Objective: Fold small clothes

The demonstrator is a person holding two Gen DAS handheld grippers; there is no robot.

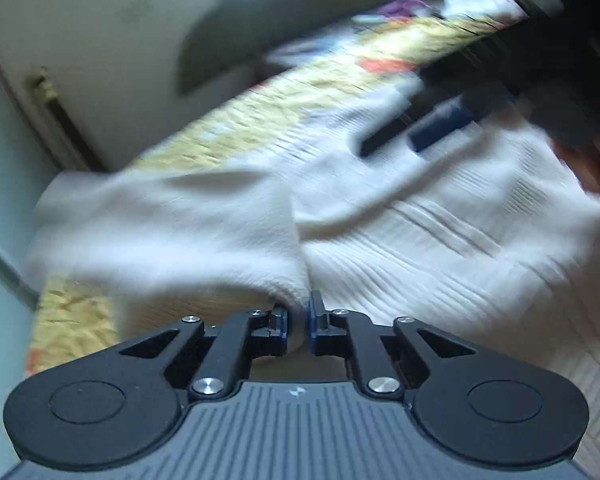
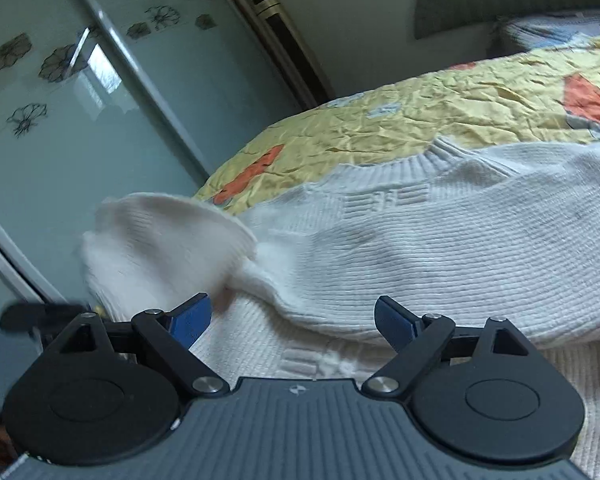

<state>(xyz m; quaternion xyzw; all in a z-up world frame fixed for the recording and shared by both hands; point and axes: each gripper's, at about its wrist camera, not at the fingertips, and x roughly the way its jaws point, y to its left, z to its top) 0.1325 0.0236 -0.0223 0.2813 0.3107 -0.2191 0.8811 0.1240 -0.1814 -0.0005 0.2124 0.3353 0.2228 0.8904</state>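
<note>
On the bed (image 2: 440,112) with its yellow cover lies a white sweater (image 2: 460,248), fold just begun: left gripper (image 1: 297,326) jaws nearly closed, pinching a sweater edge, right gripper (image 2: 292,320) jaws wide open, holding nothing; most folding appears left.

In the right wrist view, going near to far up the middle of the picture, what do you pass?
Right gripper with its jaws apart → white knit sweater → its ribbed neckline → yellow patterned bedspread → pale wall.
</note>
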